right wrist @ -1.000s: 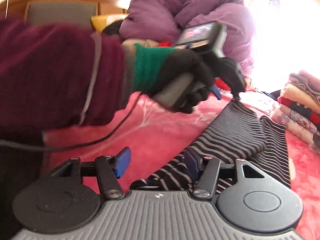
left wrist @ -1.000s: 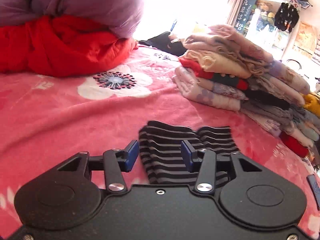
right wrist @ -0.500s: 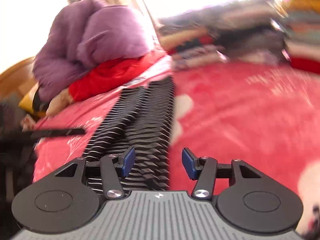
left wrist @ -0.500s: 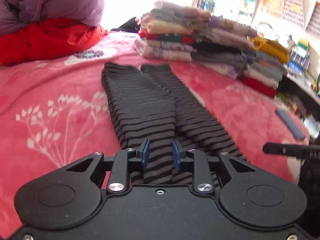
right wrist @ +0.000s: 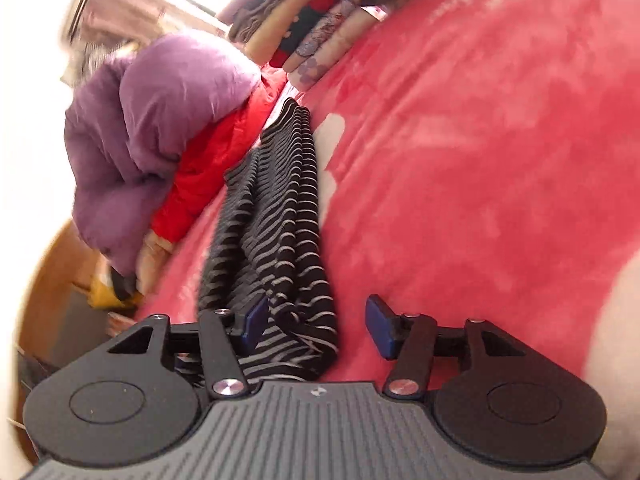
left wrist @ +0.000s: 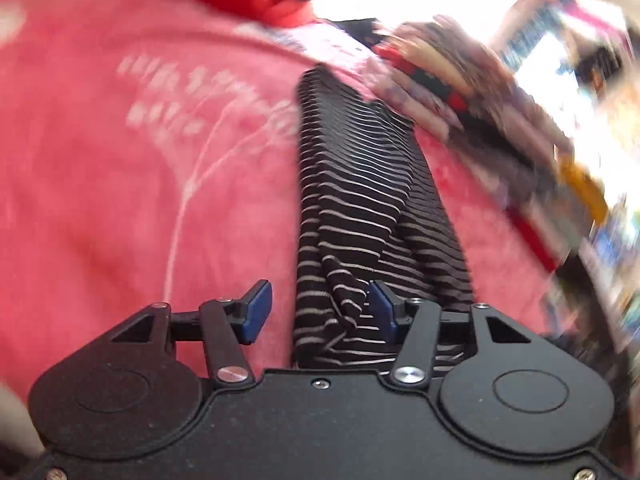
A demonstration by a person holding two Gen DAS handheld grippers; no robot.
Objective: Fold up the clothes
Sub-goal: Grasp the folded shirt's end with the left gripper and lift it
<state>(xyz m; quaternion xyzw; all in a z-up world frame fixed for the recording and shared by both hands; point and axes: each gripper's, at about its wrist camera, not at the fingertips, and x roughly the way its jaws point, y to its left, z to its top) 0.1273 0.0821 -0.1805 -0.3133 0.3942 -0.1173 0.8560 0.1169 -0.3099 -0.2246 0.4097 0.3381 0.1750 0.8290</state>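
Pink floral fleece blanket (left wrist: 120, 184) covers the bed, with the long black garment with thin pale stripes (left wrist: 352, 184) lying on it.

That striped garment runs away from both cameras across the blanket, its far end close to the stack of folded clothes in mixed colours (left wrist: 460, 92) in the left wrist view and beside the red quilt (right wrist: 200, 168) under the purple puffy duvet (right wrist: 160, 120) in the right wrist view. Left gripper (left wrist: 318, 312) has its blue-padded fingers spread apart, the garment's bunched near end between them, against the right pad. Right gripper (right wrist: 318, 322) is also spread wide; the garment's edge lies against its left pad, ungripped.
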